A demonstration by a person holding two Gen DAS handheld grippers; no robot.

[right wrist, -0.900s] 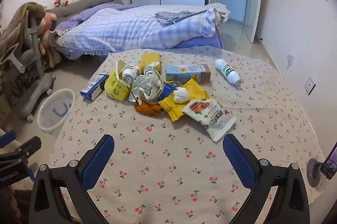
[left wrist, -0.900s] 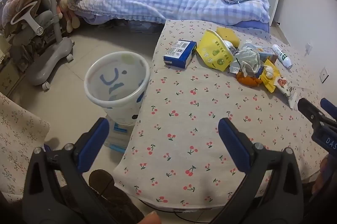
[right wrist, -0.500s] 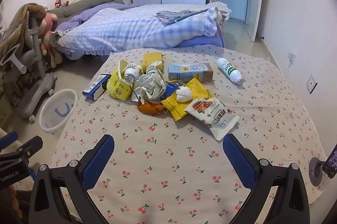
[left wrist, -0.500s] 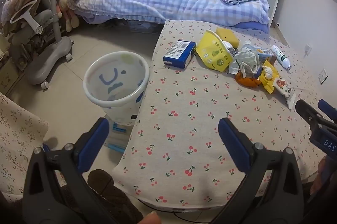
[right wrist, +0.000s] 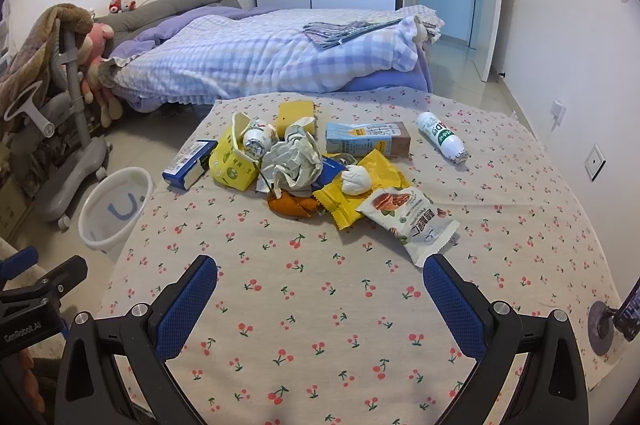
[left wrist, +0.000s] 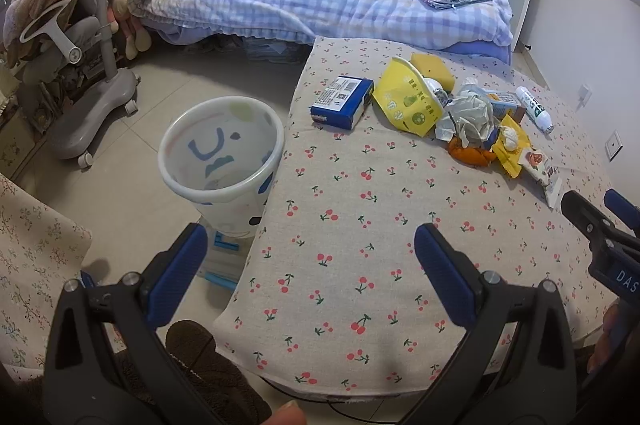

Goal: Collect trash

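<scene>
Both sets of jaws are standing wide open with nothing between them. The right gripper [right wrist: 320, 301] is hovering over the near part of the table [right wrist: 520, 225], its cherry-print cloth bare beneath it, and the left gripper [left wrist: 308, 261] is hanging over the table's near left corner, half above the floor.

Just beyond the right gripper's right finger, the nut snack packet [right wrist: 408, 221] is lying flat, nearest of the trash. Behind it a yellow wrapper [right wrist: 360, 191] is carrying a white crumpled wad [right wrist: 354, 181], with orange peel [right wrist: 290, 205] to its left. Farther back a crumpled paper ball [right wrist: 296, 157], a yellow paper cup [right wrist: 232, 161] with a small bottle in it, a blue box [right wrist: 188, 165], a carton [right wrist: 366, 139] and a white bottle [right wrist: 440, 137] are lying close together.

The packet is probably light, thin and slippery, so pinching one crimped edge looks wiser than pressing on its flat face. The paper ball should crush softly and grip anywhere; the bottle is likely to roll.

The white bin [left wrist: 220, 153] is waiting on the floor, touching or just beside the table's left edge.
</scene>
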